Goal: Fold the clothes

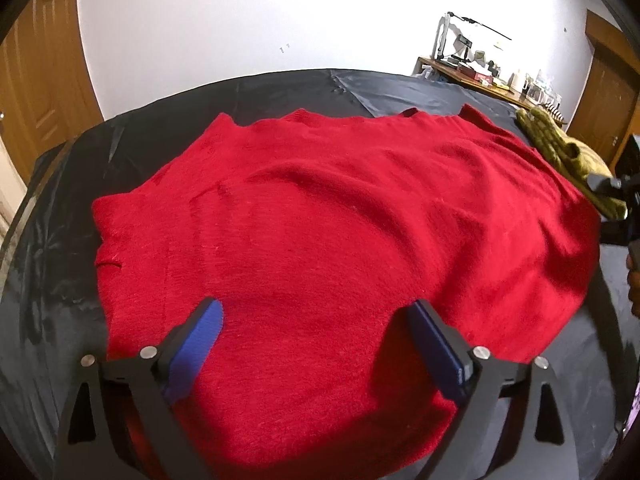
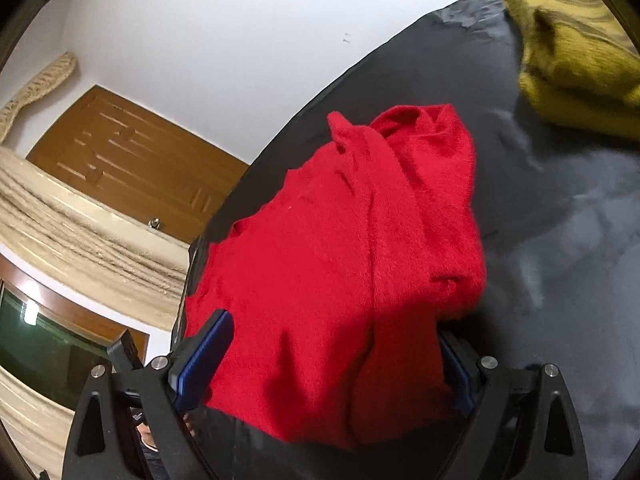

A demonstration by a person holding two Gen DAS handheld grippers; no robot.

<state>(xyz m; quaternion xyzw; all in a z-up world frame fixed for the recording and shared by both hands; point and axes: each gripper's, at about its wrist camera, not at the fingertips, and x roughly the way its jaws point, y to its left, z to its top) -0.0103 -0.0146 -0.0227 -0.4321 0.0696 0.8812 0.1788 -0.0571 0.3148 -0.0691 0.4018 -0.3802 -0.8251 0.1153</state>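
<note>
A red fuzzy sweater (image 1: 328, 232) lies spread on a black sheet (image 1: 72, 184). In the left wrist view my left gripper (image 1: 316, 320) is open, its blue-padded fingers (image 1: 200, 340) wide apart over the sweater's near edge, holding nothing. In the right wrist view the sweater (image 2: 340, 248) shows from its side, bunched into folds. My right gripper (image 2: 332, 344) is open, jaws wide, with the sweater's edge lying between the fingers; the right pad (image 2: 456, 372) is partly hidden by cloth. The right gripper also shows at the right rim of the left wrist view (image 1: 616, 208).
A folded yellow-green garment (image 2: 568, 40) lies on the sheet beyond the sweater, also in the left wrist view (image 1: 560, 148). A cluttered wooden desk (image 1: 480, 76) stands by the white wall. Wooden doors (image 2: 132, 160) and beige curtains (image 2: 80, 232) stand beside the sheet's edge.
</note>
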